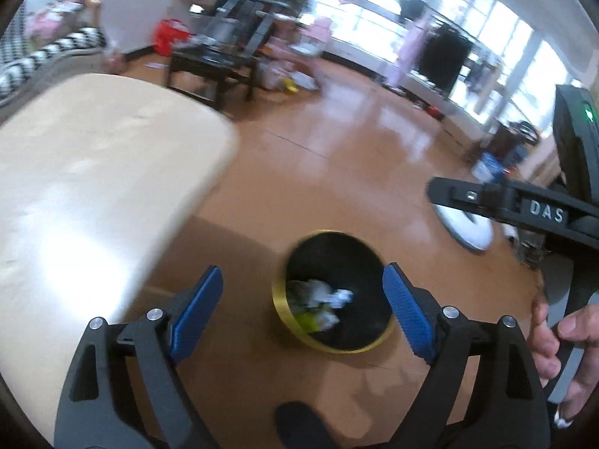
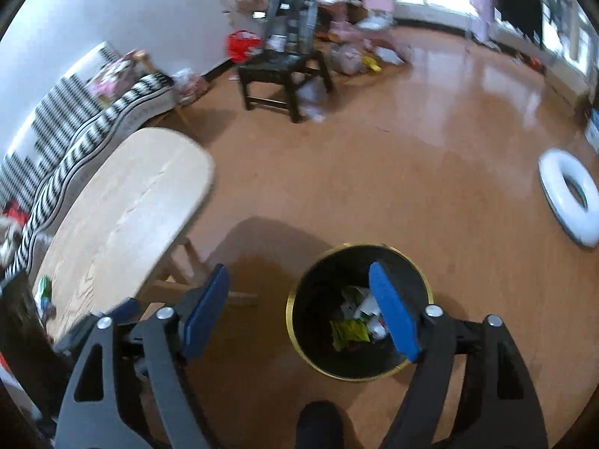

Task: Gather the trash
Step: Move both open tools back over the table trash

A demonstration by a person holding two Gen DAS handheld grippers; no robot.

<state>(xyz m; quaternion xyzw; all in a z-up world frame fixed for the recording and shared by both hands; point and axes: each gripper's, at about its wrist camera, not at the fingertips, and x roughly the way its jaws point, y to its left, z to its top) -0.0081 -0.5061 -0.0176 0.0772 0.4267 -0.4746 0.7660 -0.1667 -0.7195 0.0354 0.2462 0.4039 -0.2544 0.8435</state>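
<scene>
- Trash (image 2: 355,321) lies in the bottom of a black bin (image 2: 322,307) with a gold rim; crumpled white paper and a yellow-green wrapper show among it.
- Brown floor (image 2: 393,172) fills most of both views, glossy, with window glare on it.
- Pale wooden table (image 1: 93,172) stands left of the bin, its rounded corner near it but apart.
- Black-and-white striped sofa (image 2: 75,142) runs along the wall behind the table.
- Dark low table (image 2: 284,71) sits well beyond, with clutter around it.
- White ring-shaped object (image 2: 569,198) lies on the floor to the right.
- Left gripper (image 1: 303,310) hangs above the bin, blue pads (image 1: 198,314) spread wide, nothing between them.
- Right gripper (image 2: 299,310) is likewise spread apart and empty over the bin; a hand (image 1: 561,340) holds it.
</scene>
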